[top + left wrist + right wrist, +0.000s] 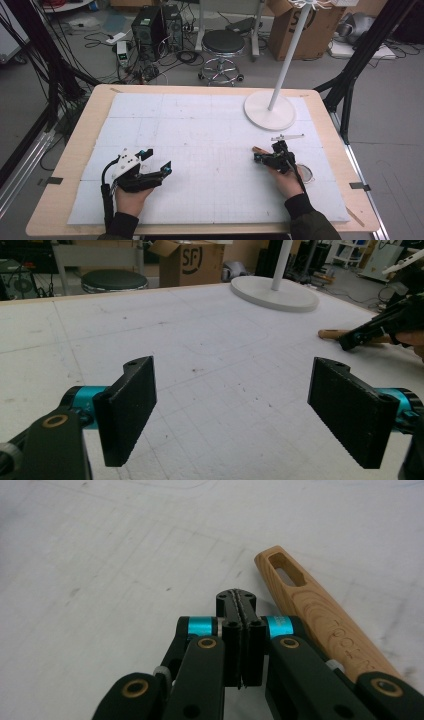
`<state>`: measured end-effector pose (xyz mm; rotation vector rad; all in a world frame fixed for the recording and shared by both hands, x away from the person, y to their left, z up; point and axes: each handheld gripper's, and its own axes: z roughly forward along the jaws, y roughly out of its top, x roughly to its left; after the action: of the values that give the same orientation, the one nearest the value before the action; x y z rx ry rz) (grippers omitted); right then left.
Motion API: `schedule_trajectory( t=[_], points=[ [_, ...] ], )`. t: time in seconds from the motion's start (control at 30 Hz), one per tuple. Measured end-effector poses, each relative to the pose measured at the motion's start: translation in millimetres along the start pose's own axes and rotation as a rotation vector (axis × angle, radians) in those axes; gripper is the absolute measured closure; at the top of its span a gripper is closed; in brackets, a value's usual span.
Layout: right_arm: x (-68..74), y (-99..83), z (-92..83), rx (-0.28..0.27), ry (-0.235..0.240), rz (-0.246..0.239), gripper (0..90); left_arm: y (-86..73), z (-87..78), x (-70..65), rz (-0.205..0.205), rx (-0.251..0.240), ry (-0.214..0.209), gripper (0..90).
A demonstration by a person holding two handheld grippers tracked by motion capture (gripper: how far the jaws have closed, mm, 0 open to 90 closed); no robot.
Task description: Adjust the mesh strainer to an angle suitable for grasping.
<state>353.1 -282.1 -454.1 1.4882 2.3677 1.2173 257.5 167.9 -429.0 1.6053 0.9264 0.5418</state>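
Note:
In the high view my left gripper (157,161) rests low at the table's left with its jaws wide apart. Its own view shows the left gripper (232,410) open over bare white mat, nothing between the black pads (127,407). To the right of the table's middle my right gripper (257,157) is shut. Up close the right gripper (236,602) has its pads pressed together with nothing between them. A wooden handle (320,615) with a slotted end lies on the mat just beside it, running under the gripper's right link. The handle's end (259,149) pokes out past that gripper.
A white lamp stand base (269,112) with its pole stands at the back right of the white mat (200,130). A thin metal strip (287,136) and a small round disc (305,173) lie near the right hand. Beyond the table are a stool (223,42) and a cardboard box (300,25).

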Motion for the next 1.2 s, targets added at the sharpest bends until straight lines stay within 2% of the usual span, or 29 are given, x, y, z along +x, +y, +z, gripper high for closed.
schedule_trajectory(
  t=[0.17, 0.2, 0.3, 0.4, 0.43, 0.47, 0.53, 0.6, 0.63, 0.67, 0.7, 0.77, 0.9, 1.03, 1.13, 1.2],
  points=[
    [-2.8, 1.2, 0.9, -0.012, -0.011, 0.011, 90.0, -0.1, 0.2, -0.1, 0.0, -0.002, 0.001, 20.0],
    [-1.9, 0.7, -0.6, -0.008, -0.001, 0.018, 89.6, -0.1, 0.2, 0.0, -0.001, 0.0, 0.001, 20.0],
    [-0.5, -1.1, -7.5, -0.025, 0.077, 0.013, 89.1, -0.1, -0.5, 0.9, -0.003, -0.005, 0.002, 20.0],
    [-0.3, -1.3, -24.4, -0.088, 0.124, 0.009, 79.1, -0.3, -0.5, 1.2, -0.005, -0.002, 0.004, 20.0],
    [-2.3, -1.6, -31.9, -0.119, 0.129, 0.015, 78.2, -0.2, -1.0, 1.2, -0.005, -0.004, 0.001, 20.0],
    [-5.1, -2.1, -39.5, -0.15, 0.125, 0.017, 77.7, -0.1, -1.0, 1.2, -0.005, -0.004, 0.001, 20.0],
    [-12.5, -3.7, -54.6, -0.209, 0.128, 0.028, 69.9, -0.2, -1.0, 1.1, -0.006, -0.005, 0.001, 20.0],
    [-23.5, -6.2, -66.2, -0.24, 0.147, 0.052, 63.2, -0.2, -0.8, 0.8, -0.004, -0.007, 0.0, 20.1],
    [-27.3, -7.8, -71.3, -0.251, 0.136, 0.066, 53.8, -0.2, -0.8, 0.8, -0.004, -0.007, 0.0, 20.0],
    [-30.6, -9.5, -75.7, -0.256, 0.107, 0.069, 48.9, -0.1, -0.9, 0.8, -0.005, -0.006, -0.001, 20.1],
    [-33.9, -11.1, -79.4, -0.251, 0.097, 0.059, 49.8, -0.1, -0.9, 0.8, -0.005, -0.006, -0.001, 20.0],
    [-38.7, -13.5, -85.6, -0.244, 0.084, 0.042, 45.0, 0.0, -0.7, 0.8, -0.004, -0.005, 0.001, 20.1],
    [-45.4, -15.2, -92.4, -0.237, 0.06, 0.014, 41.6, -0.1, 0.7, 0.0, -0.005, -0.003, 0.0, 20.1],
    [-48.2, -15.0, -89.8, -0.213, 0.071, 0.002, 41.4, 0.0, 0.5, -0.1, -0.002, -0.002, 0.0, 20.1],
    [-47.0, -14.8, -86.4, -0.188, 0.059, -0.018, 41.2, -0.1, 0.6, -0.1, -0.002, -0.001, 0.001, 20.1],
    [-44.6, -14.1, -82.4, -0.157, 0.033, -0.064, 41.2, 0.1, 0.2, -0.1, -0.002, -0.001, -0.001, 20.1]
  ],
)
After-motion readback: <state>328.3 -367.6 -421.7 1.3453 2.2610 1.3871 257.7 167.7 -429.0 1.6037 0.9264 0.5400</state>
